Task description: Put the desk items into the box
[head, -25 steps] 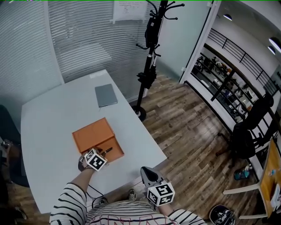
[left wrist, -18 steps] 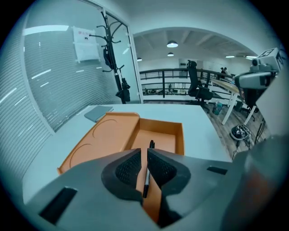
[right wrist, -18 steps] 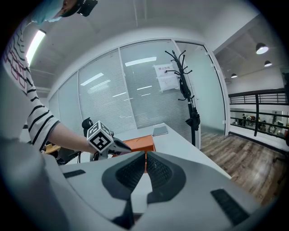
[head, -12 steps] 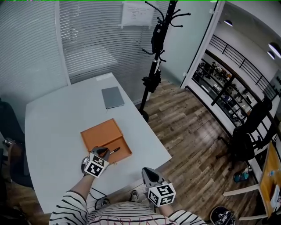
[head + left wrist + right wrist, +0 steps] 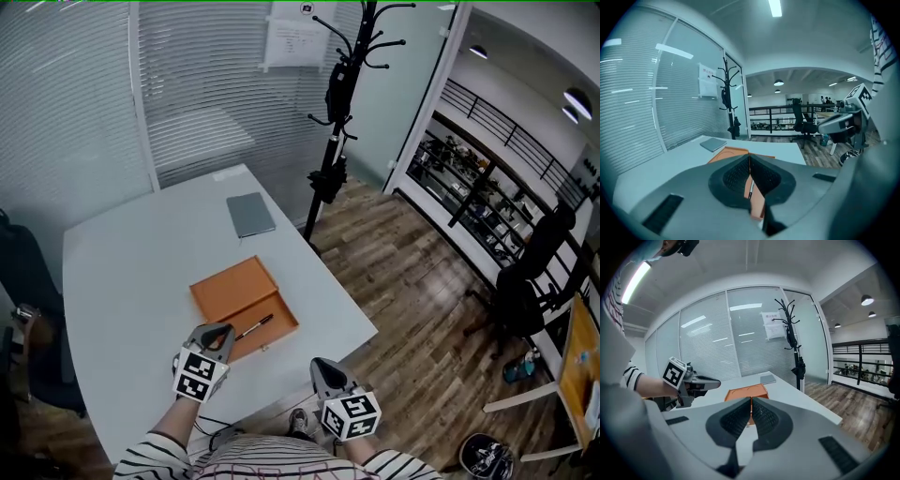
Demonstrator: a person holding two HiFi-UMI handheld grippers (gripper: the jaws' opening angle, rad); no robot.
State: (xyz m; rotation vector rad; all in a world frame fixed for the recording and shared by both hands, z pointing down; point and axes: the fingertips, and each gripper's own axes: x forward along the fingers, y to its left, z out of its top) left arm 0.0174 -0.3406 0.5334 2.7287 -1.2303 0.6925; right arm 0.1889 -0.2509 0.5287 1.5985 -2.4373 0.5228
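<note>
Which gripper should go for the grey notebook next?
Likely left: the left gripper sits over the desk by the orange box, nearer the notebook; the right gripper hangs beyond the desk's edge.

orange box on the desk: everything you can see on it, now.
The orange box is flat and rectangular, leather-like or card by its look, and sits skewed on the white desk near its right edge. Its far part is a plain orange panel. The near strip looks darker and sunken, with a black pen lying along it. The left gripper, jaws together, is at the near left corner; whether they touch is unclear.
</note>
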